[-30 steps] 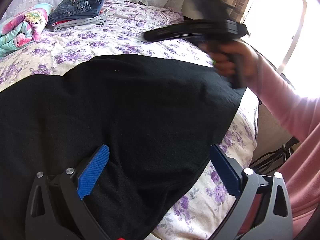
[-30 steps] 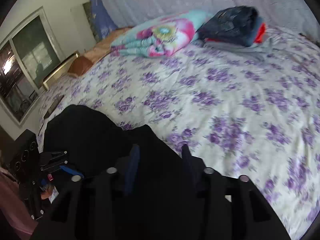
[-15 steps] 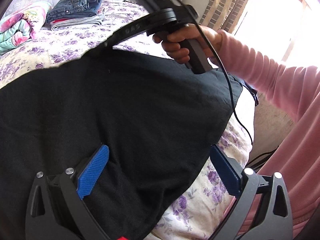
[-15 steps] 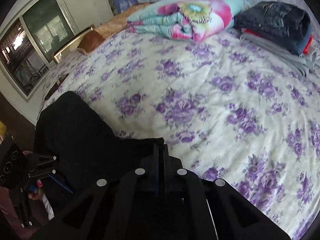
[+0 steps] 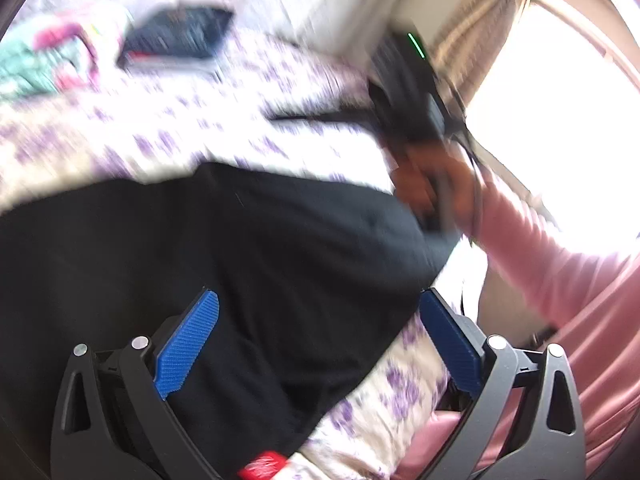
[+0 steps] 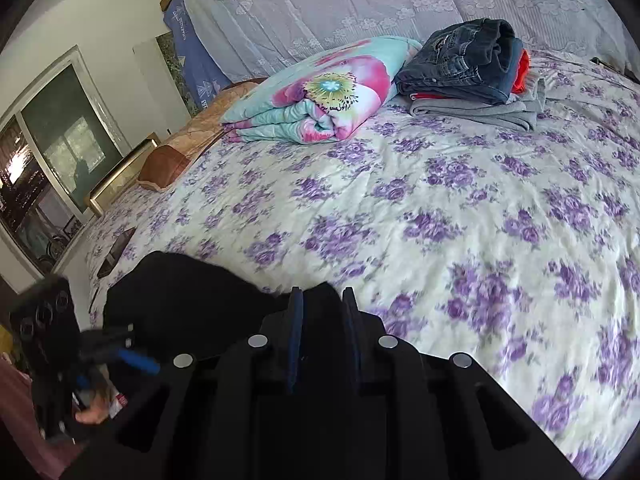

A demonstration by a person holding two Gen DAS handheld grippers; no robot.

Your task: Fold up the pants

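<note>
No legible text; poster lettering prob. unreadable

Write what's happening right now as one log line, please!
left gripper: open above black pants | right gripper: slightly open at pants edge | bed

Floral-sheet bed [image 6: 460,208], window [image 6: 52,152] on left wall, bright daylight.

Left wrist view: low over bed [image 5: 224,92] edge, facing 1 o'clock toward window. Right wrist view: higher, facing headboard. Both share folded clothes stack [image 6: 468,68], black pants [image 5: 240,264].
</note>
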